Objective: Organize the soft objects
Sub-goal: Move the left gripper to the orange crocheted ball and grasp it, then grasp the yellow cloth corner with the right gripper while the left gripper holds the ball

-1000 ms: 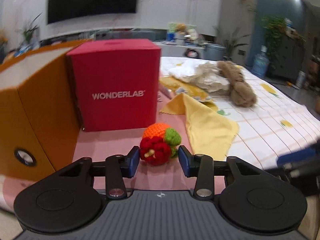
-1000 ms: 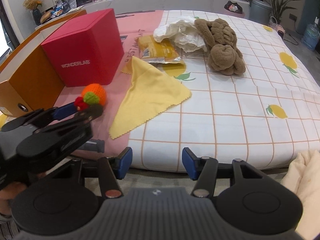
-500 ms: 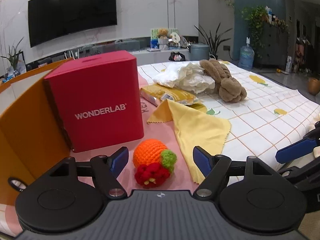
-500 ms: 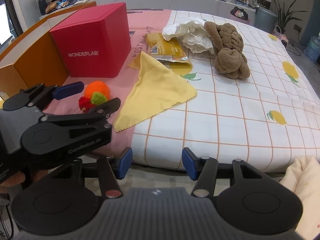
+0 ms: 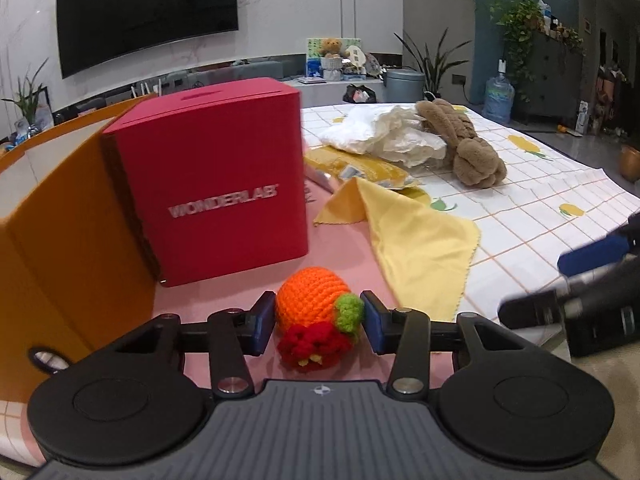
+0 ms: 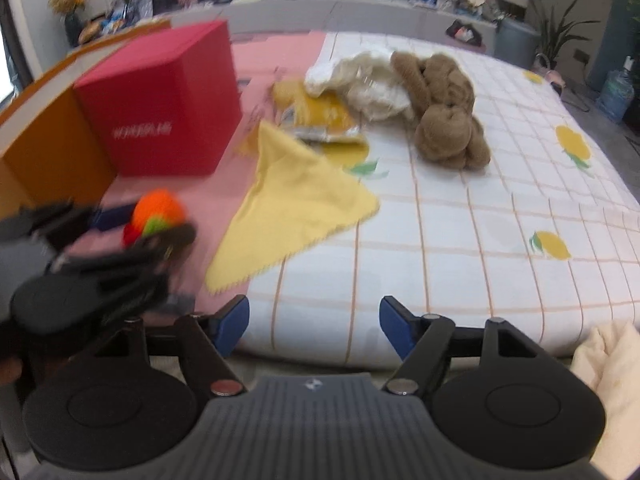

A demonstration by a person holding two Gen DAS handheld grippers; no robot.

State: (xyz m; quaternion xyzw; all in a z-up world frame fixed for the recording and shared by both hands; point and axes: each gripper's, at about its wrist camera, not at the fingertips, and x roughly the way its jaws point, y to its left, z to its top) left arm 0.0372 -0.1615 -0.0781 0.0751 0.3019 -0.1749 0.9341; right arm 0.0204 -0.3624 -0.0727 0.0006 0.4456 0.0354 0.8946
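My left gripper [image 5: 318, 322] is shut on a crocheted orange ball [image 5: 310, 300] with a green and red tip, low over the pink mat [image 5: 344, 248]. The ball also shows in the right wrist view [image 6: 158, 210], held by the blurred left gripper [image 6: 136, 232]. My right gripper [image 6: 314, 324] is open and empty at the bed's near edge. A yellow cloth [image 6: 292, 200] lies flat on the bed. A brown plush toy [image 6: 444, 120] lies farther back beside a crumpled white cloth [image 6: 360, 80].
A red WONDERLAB box [image 5: 216, 184] stands on the mat by an orange box [image 5: 76, 240]. A yellow snack packet [image 6: 320, 116] lies behind the cloth. A cream fabric [image 6: 612, 384] hangs at the right edge. The checked sheet [image 6: 500, 216] covers the bed.
My left gripper opened around the ball half a second ago and has closed on it again. The right gripper stayed open and shifted slightly; its view is blurred by motion.
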